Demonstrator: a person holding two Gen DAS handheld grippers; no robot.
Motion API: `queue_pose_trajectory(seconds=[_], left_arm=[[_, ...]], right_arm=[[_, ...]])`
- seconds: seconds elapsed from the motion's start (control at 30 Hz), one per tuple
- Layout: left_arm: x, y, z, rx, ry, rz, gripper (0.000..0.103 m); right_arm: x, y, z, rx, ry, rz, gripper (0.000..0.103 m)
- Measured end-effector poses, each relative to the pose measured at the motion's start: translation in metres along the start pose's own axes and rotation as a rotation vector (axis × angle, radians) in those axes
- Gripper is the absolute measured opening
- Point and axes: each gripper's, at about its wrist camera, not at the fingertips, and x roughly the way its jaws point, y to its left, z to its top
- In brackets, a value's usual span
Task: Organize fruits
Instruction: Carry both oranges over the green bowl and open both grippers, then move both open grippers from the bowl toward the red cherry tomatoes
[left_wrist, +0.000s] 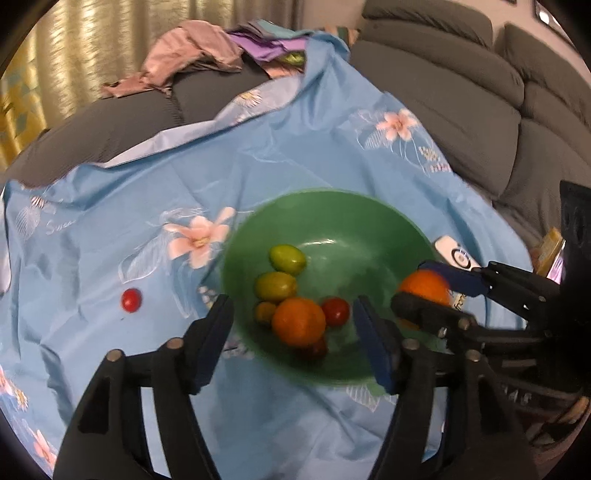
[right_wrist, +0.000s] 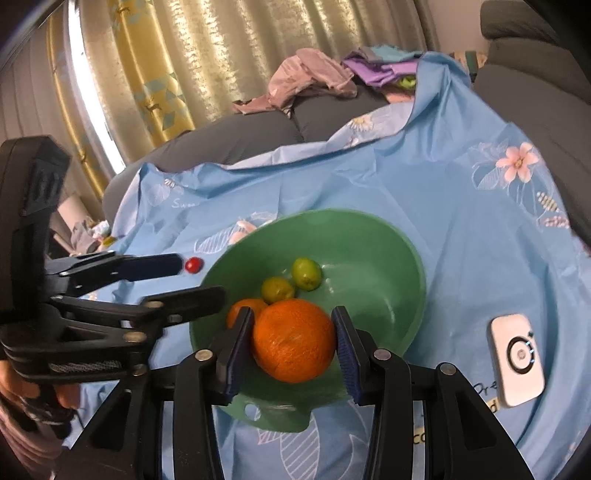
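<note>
Readable markings I can log from here, all partial:

1. Blue floral cloth (right_wrist: 424, 192): white script print starting "Sw", rest blurred, at its far left part in the right wrist view; the same print reads about "Swe" in the left wrist view.
2. Same cloth, near edge just beside the white device (right_wrist: 517, 360): dark handwritten-style letters "Dre", cut off by the device; below them a yellow patch with a letter I cannot make out.
3. White device: ring symbol only, no words I can read.
</note>
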Motion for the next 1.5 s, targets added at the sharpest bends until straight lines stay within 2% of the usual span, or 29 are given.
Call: queue_pose_trajectory(seconds=[0.2, 0.37, 0.47, 0.63, 1.13, 1.5], left_arm=[[-0.040, 0.065, -0.031, -0.122, -0.034, 0.113, 0.070], [-0.065, 0.118, -0.071, -0.250, -0.024, 0.206, 0.070], [-0.075, 0.138, -0.096, -0.316, -0.014, 0.221, 0.070], [-0.073, 0.150, -0.121, -0.371, 0.015, 0.219, 0.070], [-0.048, 0.153, -0.133, -0.333, 0.059, 0.214, 0.070], [-0.007, 0.163, -0.124, -0.298, 0.116, 0.186, 0.068]], right_arm=[[-0.006, 0.035, 0.010, -0.080, -0.038, 0.091, 0.044], [-0.001, 0.071, 0.012, -0.142, -0.029, 0.176, 0.044], [0.006, 0.089, 0.011, -0.171, -0.010, 0.200, 0.044], [0.018, 0.114, 0.006, -0.208, 0.033, 0.227, 0.044], [0.050, 0.155, -0.003, -0.263, 0.126, 0.251, 0.044], [0.075, 0.159, -0.003, -0.251, 0.166, 0.239, 0.044]])
